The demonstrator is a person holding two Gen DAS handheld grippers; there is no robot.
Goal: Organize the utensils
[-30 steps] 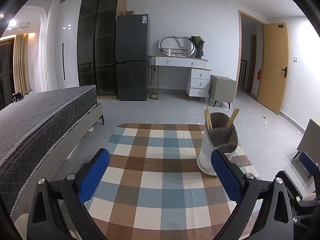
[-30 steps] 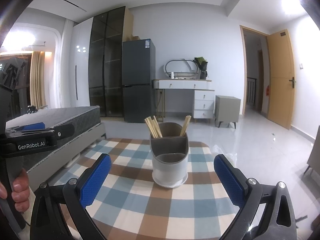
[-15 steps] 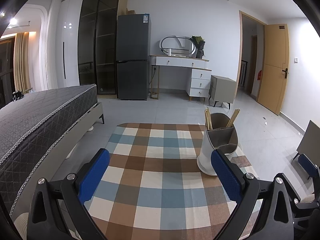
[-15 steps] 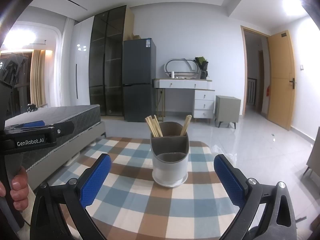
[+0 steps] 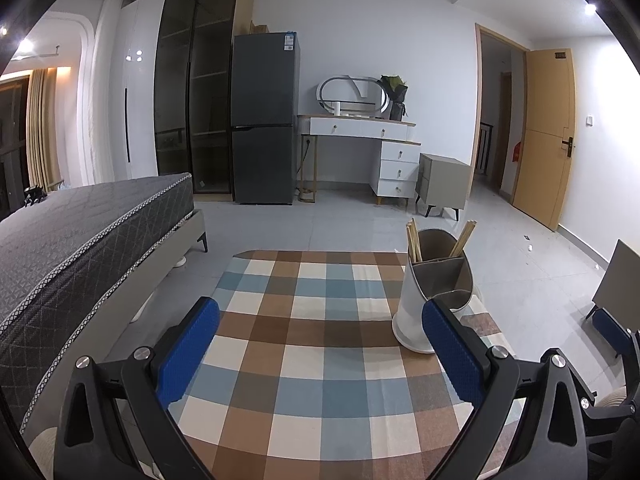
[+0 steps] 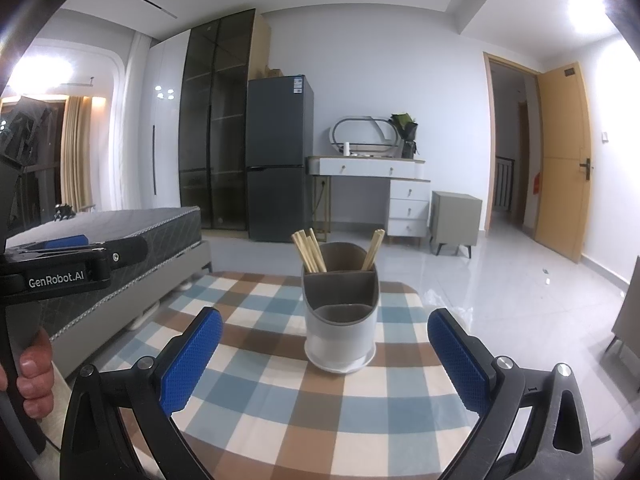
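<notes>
A white utensil holder (image 6: 340,328) with grey inner compartments stands on the checked tablecloth (image 6: 256,360). Several wooden chopsticks (image 6: 310,251) lean in its back compartment; the front compartment looks empty. My right gripper (image 6: 325,360) is open, with the holder straight ahead between its blue pads. My left gripper (image 5: 320,354) is open over the cloth, holding nothing. From the left wrist view the holder (image 5: 416,304) stands just behind the right pad, with chopsticks (image 5: 414,240) sticking up. The left gripper's body (image 6: 60,264) shows at the far left of the right wrist view, held by a hand (image 6: 34,376).
The small table (image 5: 280,344) ends in a rounded far edge. A grey bed (image 5: 80,248) runs along the left, close to the table. A dark fridge (image 5: 264,120), white desk (image 5: 360,132), grey cabinet (image 5: 442,180) and open wooden door (image 5: 548,136) line the far walls across bare tiled floor.
Both views have tilted slightly upward. The holder and chopsticks have not moved, and both grippers stay open.
</notes>
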